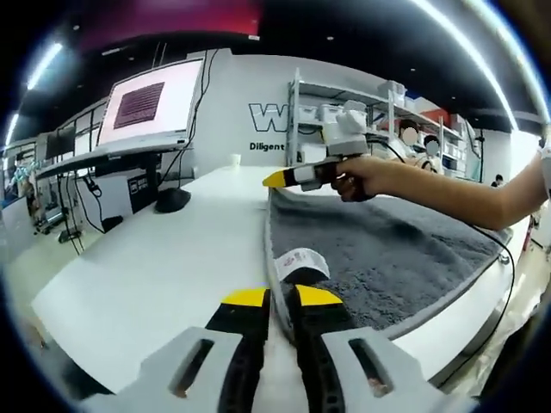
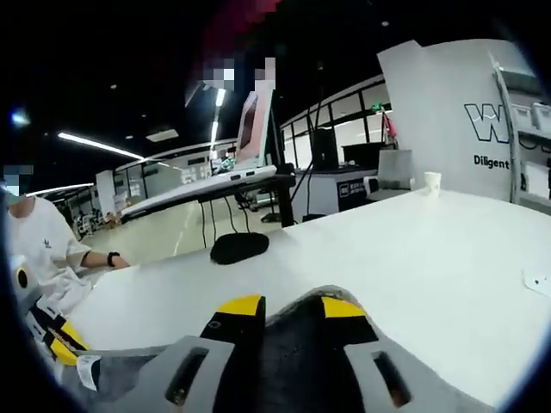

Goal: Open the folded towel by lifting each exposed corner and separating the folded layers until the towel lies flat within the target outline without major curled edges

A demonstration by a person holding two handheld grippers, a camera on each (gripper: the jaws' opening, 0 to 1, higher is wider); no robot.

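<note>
My left gripper [image 1: 282, 298] has its yellow-tipped jaws nearly pressed together over the near edge of the grey fluffy towel [image 1: 379, 249], just below the towel's white care label [image 1: 301, 263]; the cloth between the tips is hidden by the jaws themselves, so I cannot tell for sure whether they pinch it. In the right gripper view my right gripper [image 2: 291, 308] is pinching a fold of the same grey towel [image 2: 301, 353], which bulges dark between the yellow tips and hides the rest of the cloth from that camera. In the left gripper view that right gripper [image 1: 284, 178] sits at the towel's far corner, my hand [image 1: 366, 176] wrapped around it and my forearm cut off at the picture's edge. The towel lies spread along the right part of the white table [image 1: 155, 267], its far side dropping out of sight past the table edge. At the lower left of the right gripper view I see my other gripper's yellow tips [image 2: 53, 340] and the label [image 2: 87, 370], partly cropped. On the table stand a black rounded monitor base [image 2: 239, 247] and a small white cup [image 2: 432, 182]; beyond are a raised monitor [image 1: 148, 107], shelving [image 1: 344, 120] and a white wall with partly cut-off lettering [image 2: 498, 129]
</note>
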